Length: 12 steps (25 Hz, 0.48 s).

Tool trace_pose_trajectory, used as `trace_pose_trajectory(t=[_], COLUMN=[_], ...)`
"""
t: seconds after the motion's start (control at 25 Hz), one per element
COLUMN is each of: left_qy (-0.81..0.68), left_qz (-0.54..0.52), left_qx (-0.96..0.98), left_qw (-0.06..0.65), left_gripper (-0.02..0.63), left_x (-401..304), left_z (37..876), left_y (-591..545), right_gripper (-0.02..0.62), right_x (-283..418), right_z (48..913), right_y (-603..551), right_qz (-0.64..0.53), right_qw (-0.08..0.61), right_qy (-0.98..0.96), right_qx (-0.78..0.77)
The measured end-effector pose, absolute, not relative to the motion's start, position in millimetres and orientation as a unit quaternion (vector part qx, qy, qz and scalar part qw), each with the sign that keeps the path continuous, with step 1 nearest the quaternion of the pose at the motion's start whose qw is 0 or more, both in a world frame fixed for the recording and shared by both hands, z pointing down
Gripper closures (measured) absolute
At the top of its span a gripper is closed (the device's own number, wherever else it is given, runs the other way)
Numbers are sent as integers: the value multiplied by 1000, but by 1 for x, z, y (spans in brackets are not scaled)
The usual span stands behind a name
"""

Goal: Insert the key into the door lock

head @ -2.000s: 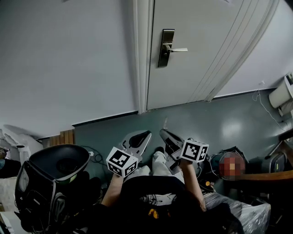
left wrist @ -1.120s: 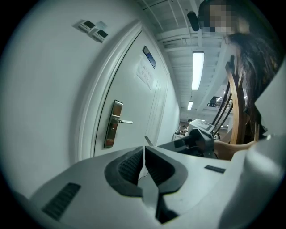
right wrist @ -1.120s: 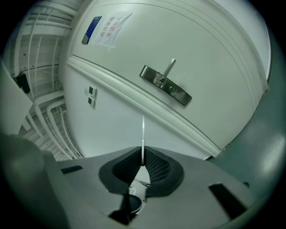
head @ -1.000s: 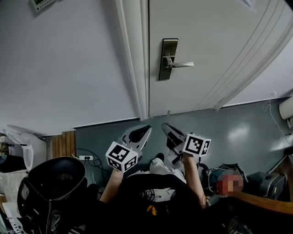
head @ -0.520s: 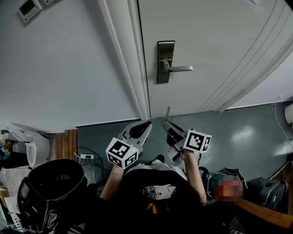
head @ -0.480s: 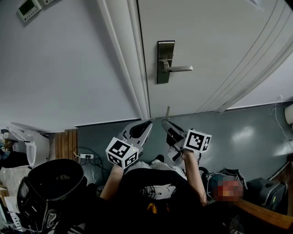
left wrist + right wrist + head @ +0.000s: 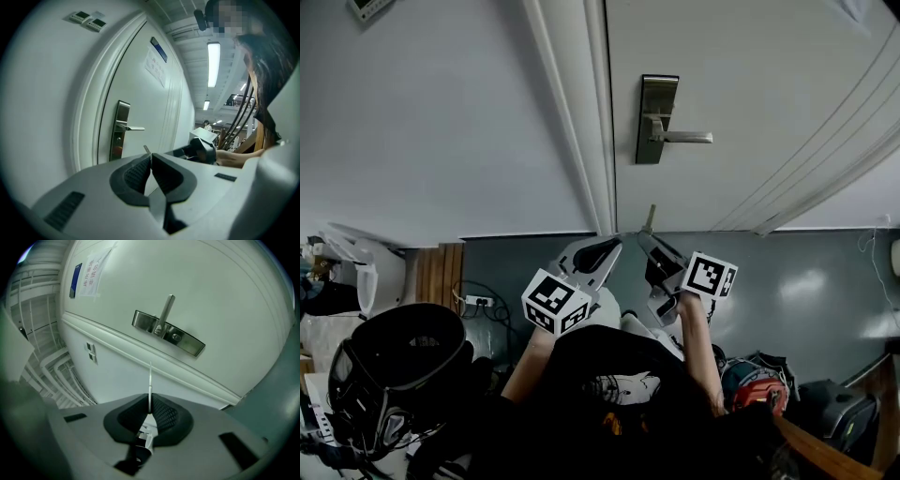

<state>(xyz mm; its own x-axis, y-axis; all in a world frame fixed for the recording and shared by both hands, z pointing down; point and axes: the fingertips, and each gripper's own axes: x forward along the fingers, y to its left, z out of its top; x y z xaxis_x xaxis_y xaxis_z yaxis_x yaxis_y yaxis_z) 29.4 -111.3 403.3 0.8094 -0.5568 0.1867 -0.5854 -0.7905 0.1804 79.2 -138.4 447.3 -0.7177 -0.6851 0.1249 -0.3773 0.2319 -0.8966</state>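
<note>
- Evidently the right gripper (image 7: 150,411) has its fingers clenched on the key (image 7: 150,380). They pinch it by the bow, so the thin blade juts straight ahead, a hold that lets the blade lead into a lock.
- The key hangs in the air, well apart from the door (image 7: 750,94). In the head view the lock plate (image 7: 657,119) lies at 12 o'clock from the blade tip, and its lever handle (image 7: 686,137) points to 3 o'clock.
- In the right gripper view a small round cylinder (image 7: 176,337) sits on the plate beside the lever. It is probably the keyway, so the blade likely needs raising and lining up with it.
- The left gripper (image 7: 609,246) sits at 9 o'clock from the right one, with its fingers pressed together on nothing. It seems parked there to stay out of the way.
</note>
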Motion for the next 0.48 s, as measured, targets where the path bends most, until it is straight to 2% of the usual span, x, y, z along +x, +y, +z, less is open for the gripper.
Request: trace_pose_trajectory(t=[0.48], left_qy=[-301], left_qz=[58], left_qx=[947], left_qw=[100], left_gripper=[591], left_x=[36], left_z=[398], left_y=[-125], right_gripper=[575], right_x=[90], right_z=[458], right_y=[-190], right_qz=[-533], right_qw=[156], right_qy=[763], right_qx=[-331])
